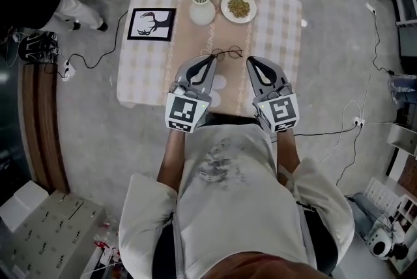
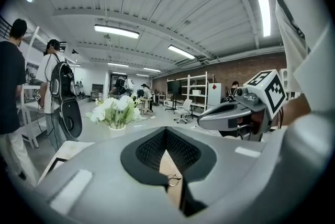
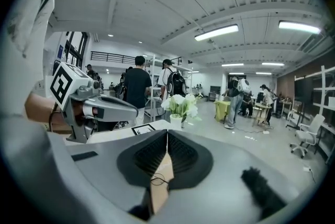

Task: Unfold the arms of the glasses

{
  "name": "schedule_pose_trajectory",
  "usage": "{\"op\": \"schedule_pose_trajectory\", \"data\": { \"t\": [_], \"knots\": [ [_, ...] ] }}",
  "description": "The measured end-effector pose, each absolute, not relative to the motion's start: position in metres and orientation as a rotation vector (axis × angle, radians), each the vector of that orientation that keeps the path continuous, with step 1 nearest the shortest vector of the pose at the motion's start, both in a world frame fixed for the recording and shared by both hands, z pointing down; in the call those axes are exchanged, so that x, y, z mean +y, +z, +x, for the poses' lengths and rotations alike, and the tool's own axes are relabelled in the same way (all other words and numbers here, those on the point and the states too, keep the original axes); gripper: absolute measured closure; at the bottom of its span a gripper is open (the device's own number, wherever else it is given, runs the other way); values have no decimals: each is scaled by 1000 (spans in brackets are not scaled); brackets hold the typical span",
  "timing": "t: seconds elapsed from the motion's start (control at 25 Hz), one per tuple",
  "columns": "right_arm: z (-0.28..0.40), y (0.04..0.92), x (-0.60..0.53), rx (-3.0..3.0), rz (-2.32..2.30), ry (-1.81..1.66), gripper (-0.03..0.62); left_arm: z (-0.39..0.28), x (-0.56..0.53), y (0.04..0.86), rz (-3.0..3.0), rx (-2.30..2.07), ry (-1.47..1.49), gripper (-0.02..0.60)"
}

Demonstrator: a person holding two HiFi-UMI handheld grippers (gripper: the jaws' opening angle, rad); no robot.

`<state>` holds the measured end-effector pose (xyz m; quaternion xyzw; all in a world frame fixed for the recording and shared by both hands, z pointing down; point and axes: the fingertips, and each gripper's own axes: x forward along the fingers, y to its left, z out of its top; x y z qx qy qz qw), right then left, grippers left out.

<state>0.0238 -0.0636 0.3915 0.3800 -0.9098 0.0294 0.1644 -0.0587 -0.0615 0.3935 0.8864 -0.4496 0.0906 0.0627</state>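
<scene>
Thin wire-rimmed glasses (image 1: 227, 53) lie on the tan runner in the middle of the table (image 1: 140, 85), just beyond both grippers. My left gripper (image 1: 212, 58) hovers near the table's front edge, its tips just left of the glasses, jaws shut and empty. My right gripper (image 1: 249, 60) is beside it, tips just right of the glasses, also shut and empty. Through the left gripper's jaw gap a lens of the glasses (image 2: 173, 180) shows on the runner. Part of the glasses frame (image 3: 158, 181) shows below the right gripper's (image 3: 166, 136) shut jaws. The arms' fold state is too small to tell.
A white vase of flowers (image 1: 202, 10) and a plate of food (image 1: 238, 8) stand at the table's far side. A black-framed deer picture (image 1: 152, 24) lies at the far left. A person (image 1: 39, 0) stands at upper left; cables run across the floor.
</scene>
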Motion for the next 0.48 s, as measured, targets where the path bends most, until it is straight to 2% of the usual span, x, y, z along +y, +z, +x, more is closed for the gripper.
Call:
{"op": "schedule_pose_trajectory", "data": {
  "t": [0.48],
  "knots": [
    [32, 431, -91, -2545, 1021, 153, 577, -48, -87, 435, 2625, -1302, 371, 571]
  ]
}}
